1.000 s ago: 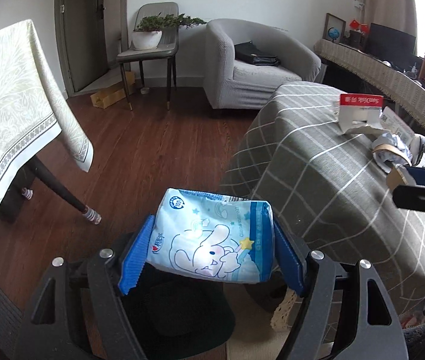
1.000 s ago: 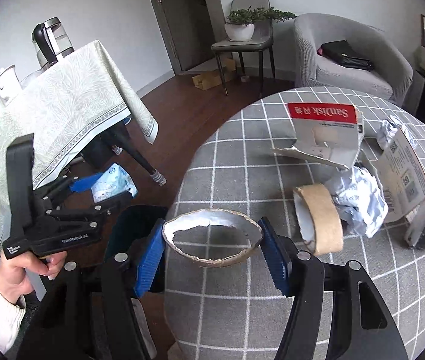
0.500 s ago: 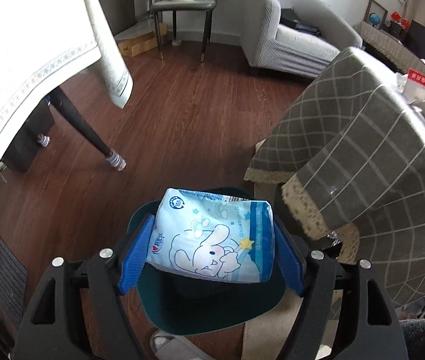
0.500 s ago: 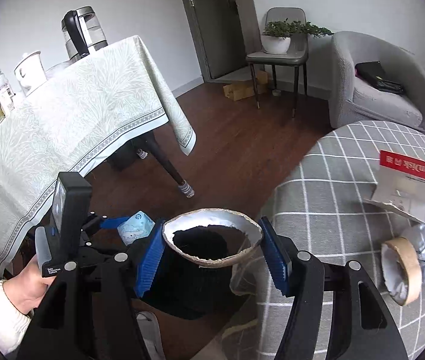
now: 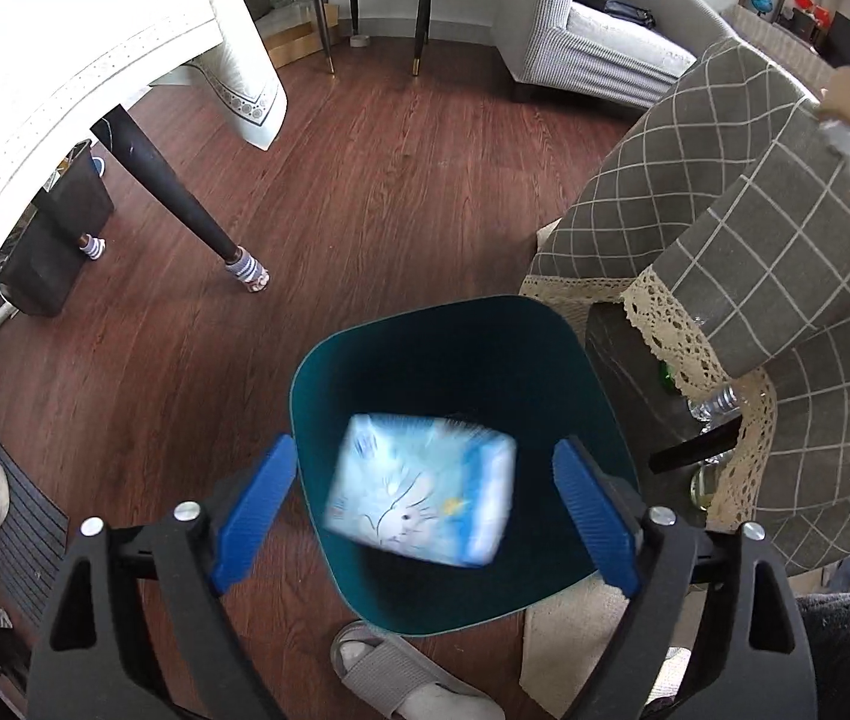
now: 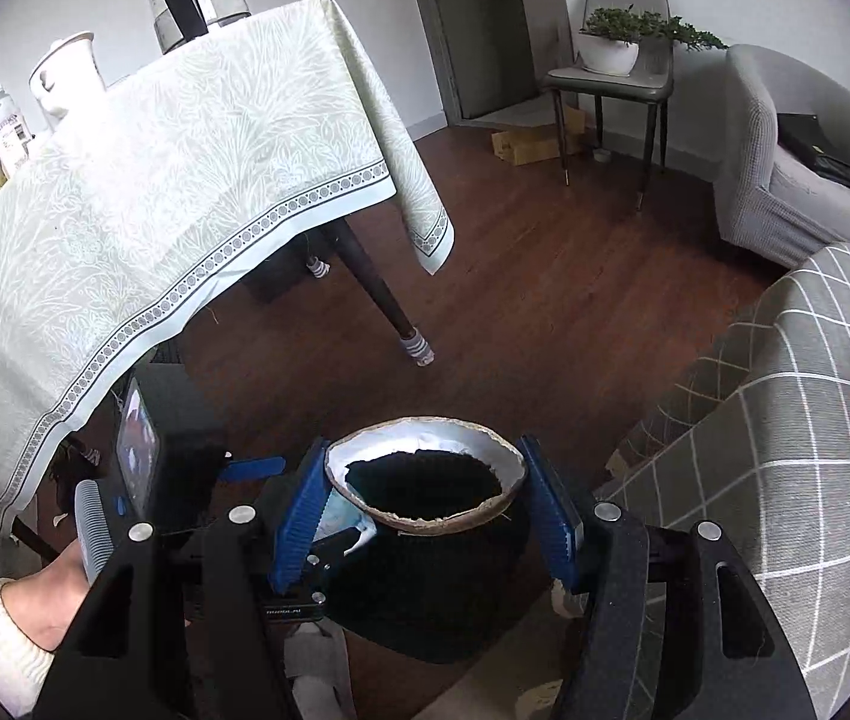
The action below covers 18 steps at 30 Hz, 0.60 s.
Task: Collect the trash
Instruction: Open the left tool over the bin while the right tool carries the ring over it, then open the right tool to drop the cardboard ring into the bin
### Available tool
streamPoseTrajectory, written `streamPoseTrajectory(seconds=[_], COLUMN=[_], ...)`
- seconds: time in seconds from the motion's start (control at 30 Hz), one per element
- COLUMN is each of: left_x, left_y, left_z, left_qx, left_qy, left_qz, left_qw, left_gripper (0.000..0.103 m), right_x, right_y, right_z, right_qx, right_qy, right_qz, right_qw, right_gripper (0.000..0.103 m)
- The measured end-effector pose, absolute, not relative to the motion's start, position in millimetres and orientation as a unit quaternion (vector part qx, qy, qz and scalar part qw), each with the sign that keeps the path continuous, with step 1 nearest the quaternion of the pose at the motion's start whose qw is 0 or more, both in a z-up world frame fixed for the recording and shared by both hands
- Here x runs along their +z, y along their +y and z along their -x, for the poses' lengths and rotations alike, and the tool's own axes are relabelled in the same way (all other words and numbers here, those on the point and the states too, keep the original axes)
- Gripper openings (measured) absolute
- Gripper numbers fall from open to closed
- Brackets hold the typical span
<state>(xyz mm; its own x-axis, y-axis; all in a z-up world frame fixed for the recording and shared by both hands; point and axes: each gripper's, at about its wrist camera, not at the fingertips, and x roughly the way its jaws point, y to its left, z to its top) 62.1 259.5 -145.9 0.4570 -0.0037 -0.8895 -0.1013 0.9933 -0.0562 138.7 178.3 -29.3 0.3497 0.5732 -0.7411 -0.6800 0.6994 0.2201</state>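
Note:
In the left wrist view my left gripper (image 5: 425,501) is open above a dark teal trash bin (image 5: 575,354) on the floor. A light blue tissue pack (image 5: 422,498) with a rabbit print is blurred, falling free between the fingers into the bin. In the right wrist view my right gripper (image 6: 425,507) is shut on a squashed cardboard tape roll (image 6: 425,468) with a white inside, held over the dark bin (image 6: 431,594). The left gripper (image 6: 281,498) shows just to its left, with a bit of the pack beside it.
A round table with a grey checked cloth (image 5: 785,228) stands right of the bin. A table with a pale green cloth (image 6: 155,198) and its dark leg (image 6: 377,294) stand left. A grey slipper (image 5: 401,678) lies in front of the bin. Armchair (image 5: 593,48) at the back.
My left gripper opened and let go of the tissue pack, which is dropping into the bin. My right gripper carried the tape roll off the table to above the bin.

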Motion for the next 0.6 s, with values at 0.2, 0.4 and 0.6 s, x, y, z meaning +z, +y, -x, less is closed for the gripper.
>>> streamPoseTrajectory(seconds=[0.2,0.4,0.6], left_x=[-136,-111,-89], left_y=[276,285,292], left_z=[-53,-44,-35], left_qx=[0.035,0.038,0.041], left_qy=[0.501,0.467,0.435], left_qz=[0.057,0.075,0.091], left_qw=[0.863,0.880,0.895], left_gripper=[0.092,0.083,0.078], right_x=[-40,-60,-79], right_y=[195,209,221], right_z=[-141,-148,-150], right_qx=[0.380,0.369,0.361], right_qy=[0.432,0.452,0.466], right_qz=[0.070,0.080,0.093], right_qw=[0.815,0.808,0.802], right_gripper=[0.063,0.063,0.063])
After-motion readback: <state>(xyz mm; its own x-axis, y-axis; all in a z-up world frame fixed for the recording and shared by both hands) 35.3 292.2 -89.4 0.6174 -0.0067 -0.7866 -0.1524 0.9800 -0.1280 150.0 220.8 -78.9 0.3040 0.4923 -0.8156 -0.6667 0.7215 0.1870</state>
